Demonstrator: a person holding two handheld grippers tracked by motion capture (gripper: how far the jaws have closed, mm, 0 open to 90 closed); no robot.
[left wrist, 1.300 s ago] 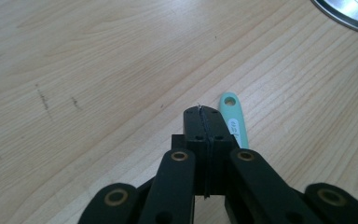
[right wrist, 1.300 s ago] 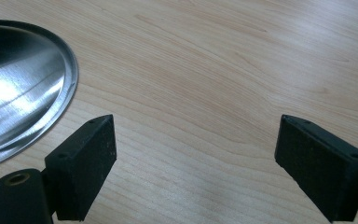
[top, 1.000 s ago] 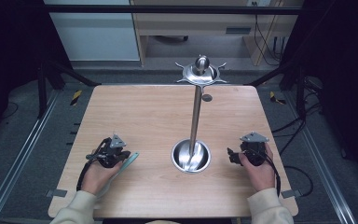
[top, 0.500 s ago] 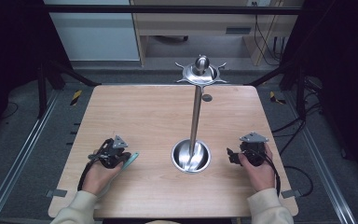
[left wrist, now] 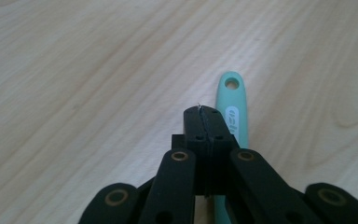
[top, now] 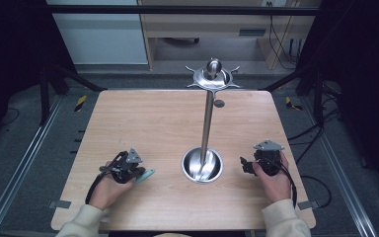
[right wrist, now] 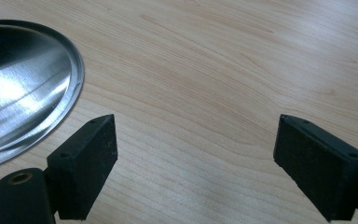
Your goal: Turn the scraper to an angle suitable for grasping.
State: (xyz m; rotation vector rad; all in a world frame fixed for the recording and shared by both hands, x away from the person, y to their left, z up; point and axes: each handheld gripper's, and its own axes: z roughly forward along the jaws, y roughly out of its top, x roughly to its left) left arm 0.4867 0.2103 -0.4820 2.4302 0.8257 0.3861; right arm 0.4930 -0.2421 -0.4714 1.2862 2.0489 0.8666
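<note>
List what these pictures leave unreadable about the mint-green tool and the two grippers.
- Mint-green tool: in the left gripper view the left gripper, jaws pressed together, covers its lower part; whether it is clamped cannot be told.
- The tool's working end: hidden under that gripper in the high view.
- Print on the handle: too small.
- Right gripper: its body is cut off by the bottom edge.

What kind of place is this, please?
Probably a lab recording station, not a home: a bare wooden table inside a black metal frame, floor cables, and a hand-held left tongs.
</note>
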